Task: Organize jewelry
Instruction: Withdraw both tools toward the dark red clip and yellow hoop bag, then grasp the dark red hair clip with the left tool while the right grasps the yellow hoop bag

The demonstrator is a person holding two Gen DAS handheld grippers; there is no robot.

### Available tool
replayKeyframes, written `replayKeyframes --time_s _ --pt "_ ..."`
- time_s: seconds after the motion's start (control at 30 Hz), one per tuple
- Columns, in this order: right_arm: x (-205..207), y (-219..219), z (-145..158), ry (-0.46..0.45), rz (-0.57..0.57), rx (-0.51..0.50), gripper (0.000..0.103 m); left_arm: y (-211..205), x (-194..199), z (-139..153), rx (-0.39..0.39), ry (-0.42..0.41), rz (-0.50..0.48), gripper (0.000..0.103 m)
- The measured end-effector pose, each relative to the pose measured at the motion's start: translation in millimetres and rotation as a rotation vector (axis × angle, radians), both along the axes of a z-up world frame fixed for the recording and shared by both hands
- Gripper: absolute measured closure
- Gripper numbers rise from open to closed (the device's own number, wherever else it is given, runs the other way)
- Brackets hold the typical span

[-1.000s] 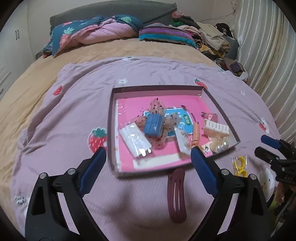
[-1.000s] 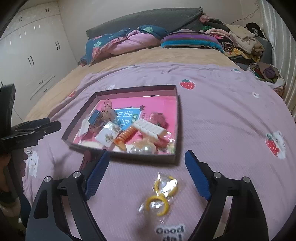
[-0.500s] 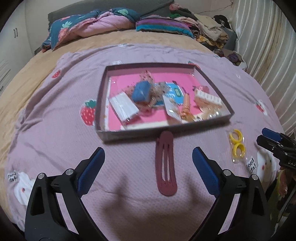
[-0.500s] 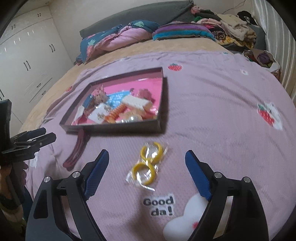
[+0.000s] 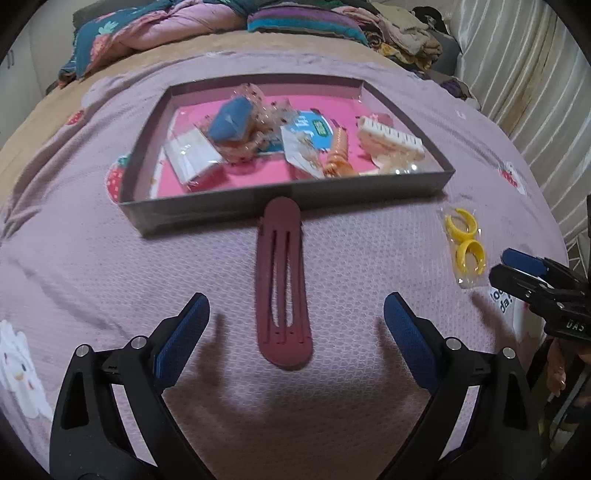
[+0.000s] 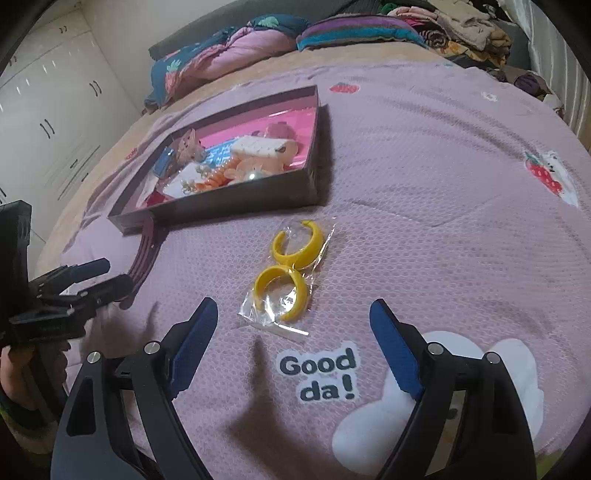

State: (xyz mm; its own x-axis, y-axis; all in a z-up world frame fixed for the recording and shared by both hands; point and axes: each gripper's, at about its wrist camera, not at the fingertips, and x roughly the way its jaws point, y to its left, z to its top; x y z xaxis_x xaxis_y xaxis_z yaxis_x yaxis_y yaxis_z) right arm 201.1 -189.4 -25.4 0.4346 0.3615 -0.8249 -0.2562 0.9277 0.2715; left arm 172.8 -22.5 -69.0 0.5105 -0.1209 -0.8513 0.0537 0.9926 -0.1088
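Observation:
A dark box (image 5: 284,201) with a pink floor holds several hair clips and packets; it also shows in the right wrist view (image 6: 236,201). A maroon hair clip (image 5: 282,280) lies flat on the purple blanket in front of the box, partly seen in the right wrist view (image 6: 146,251). My left gripper (image 5: 295,314) is open and empty, its jaws either side of the clip's near end. A clear bag of yellow hoop earrings (image 6: 290,273) lies right of the clip (image 5: 465,243). My right gripper (image 6: 291,321) is open and empty just short of the bag.
The purple blanket (image 6: 424,177) covers a bed. Pillows and folded bedding (image 5: 155,33) lie at the head, and a pile of clothes (image 5: 402,33) at the far right. Curtains (image 5: 535,92) hang to the right, white wardrobes (image 6: 48,110) stand to the left.
Both grippers have dropped lower and closer to the blanket. The maroon clip now lies between the left jaws, and the earring bag lies just ahead of the right jaws.

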Motion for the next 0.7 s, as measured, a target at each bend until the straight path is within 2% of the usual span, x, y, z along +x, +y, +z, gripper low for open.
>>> replayKeyframes --time_s 0.13,0.23,0.3,0.37,0.47,0.53,0.57,0.63,0.67,0.7 --pt "11.5 6.6 -7.0 0.008 0.005 -0.001 0.021 2.6 0.6 -8.1 0.009 0.006 0.014 0.015" --pt "22.8 13.3 -13.5 0.011 0.006 -0.021 0.031 2.9 2.0 -14.0 0.010 0.017 0.016 0.015" --pt "28.1 19.3 -19.7 0.020 0.009 -0.037 0.050 2.8 3.3 -17.2 0.015 0.019 0.019 0.016" --pt "28.4 25.4 -23.1 0.012 0.020 -0.060 0.056 3.7 4.7 -20.1 0.014 0.019 0.026 0.019" --pt "21.2 30.8 -20.6 -0.009 0.052 -0.061 0.062 3.9 6.9 -22.7 0.027 0.018 0.034 0.032" --pt "16.6 31.2 -17.6 -0.009 0.067 -0.040 0.063 5.4 8.1 -22.9 0.029 0.015 0.042 0.049" --pt "13.7 31.3 -15.3 -0.013 0.072 -0.031 0.064 5.8 8.6 -22.0 0.031 0.012 0.045 0.052" --pt "8.0 32.0 -10.7 -0.016 0.080 -0.014 0.064 5.3 8.5 -20.4 0.038 0.009 0.043 0.072" --pt "6.1 32.9 -8.6 -0.017 0.084 -0.009 0.064 4.9 8.0 -19.8 0.041 0.008 0.036 0.077" --pt "2.1 34.2 -5.0 -0.024 0.093 -0.003 0.064 4.3 7.1 -19.4 0.044 0.010 0.028 0.078"
